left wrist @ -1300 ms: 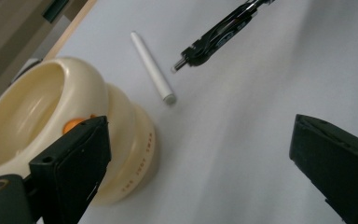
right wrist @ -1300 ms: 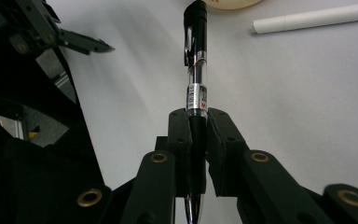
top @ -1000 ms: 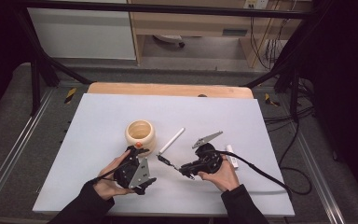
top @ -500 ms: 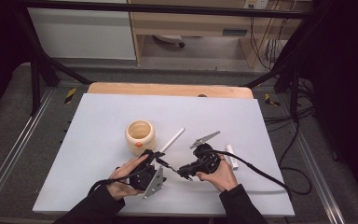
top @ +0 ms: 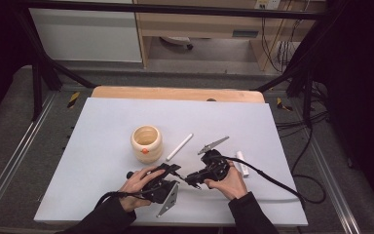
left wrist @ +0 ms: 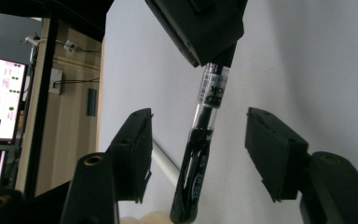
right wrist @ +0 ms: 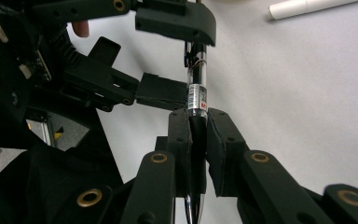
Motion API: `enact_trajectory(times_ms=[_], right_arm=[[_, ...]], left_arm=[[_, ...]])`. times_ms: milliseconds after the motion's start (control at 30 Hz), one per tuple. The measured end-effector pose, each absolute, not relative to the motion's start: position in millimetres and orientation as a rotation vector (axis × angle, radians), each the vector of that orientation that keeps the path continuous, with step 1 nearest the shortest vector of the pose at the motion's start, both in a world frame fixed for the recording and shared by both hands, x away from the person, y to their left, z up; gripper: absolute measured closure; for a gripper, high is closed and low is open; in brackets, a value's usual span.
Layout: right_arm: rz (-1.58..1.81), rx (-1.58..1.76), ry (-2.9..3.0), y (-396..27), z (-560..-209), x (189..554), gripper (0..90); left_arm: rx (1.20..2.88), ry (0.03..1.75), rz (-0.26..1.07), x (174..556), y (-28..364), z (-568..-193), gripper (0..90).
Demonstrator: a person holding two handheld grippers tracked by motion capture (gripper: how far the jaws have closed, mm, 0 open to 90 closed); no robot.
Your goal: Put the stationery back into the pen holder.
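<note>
The right tool (right wrist: 196,154) is being kept clamped on a pen (right wrist: 196,100), its two pads pressed against the dark lower barrel so that the clear upper half of the pen is left projecting free beyond the jaws. The pen is being held clear of the desk (top: 102,122), roughly level, near the middle of the desk's near edge, and it is being pointed towards the other hand; this looks like a presentation for a second grip.

The left tool (left wrist: 198,154) is being brought around that free end. Its jaws are standing apart on either side of the barrel, with a gap showing at each pad in the left gripper view, and they have just been closing with the pen between them; no pad is pressing on it yet. In the right gripper view one left pad is lying just beside the label band, though contact cannot be confirmed there. The tilted approach seems chosen so that the clear section is met squarely, perhaps for pulling the pen apart or passing it over.

Farther out, a white pen-like stick (top: 179,146) is lying just beyond the two tools, and a pale wooden cup (top: 146,143) with a small orange item at its base is standing left of it. A short white piece (top: 242,163) is lying to the right of the right hand (top: 230,179), towards the desk's right edge.
</note>
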State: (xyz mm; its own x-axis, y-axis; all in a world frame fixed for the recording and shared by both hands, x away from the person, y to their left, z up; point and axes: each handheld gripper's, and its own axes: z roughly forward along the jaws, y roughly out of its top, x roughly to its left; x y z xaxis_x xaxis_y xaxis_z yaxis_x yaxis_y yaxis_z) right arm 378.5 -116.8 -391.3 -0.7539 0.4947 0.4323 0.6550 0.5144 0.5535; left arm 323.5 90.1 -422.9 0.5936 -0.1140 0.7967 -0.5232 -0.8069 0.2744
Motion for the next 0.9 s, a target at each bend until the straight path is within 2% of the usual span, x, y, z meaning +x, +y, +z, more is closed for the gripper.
enact_trajectory(times_ms=[233, 400, 733, 900], right_arm=[[-1.062, -0.986, -2.531, -116.9, -391.0, 378.4, 80.4], [-1.051, -0.987, -2.53, -116.4, -392.0, 378.5, 80.4], [-1.052, -0.994, -2.526, -117.3, -390.8, 378.7, 80.4], [-1.046, -0.995, -2.524, -116.8, -391.7, 378.9, 80.3]], left_arm=[[2.349, -0.611, 1.158, 321.8, 85.7, -424.1, 59.3], [2.319, -0.657, 1.183, 320.9, 83.4, -425.0, 67.1], [2.315, -0.78, 1.231, 319.5, 82.6, -423.9, 77.4], [2.317, -0.795, 1.238, 319.3, 82.6, -423.9, 78.1]])
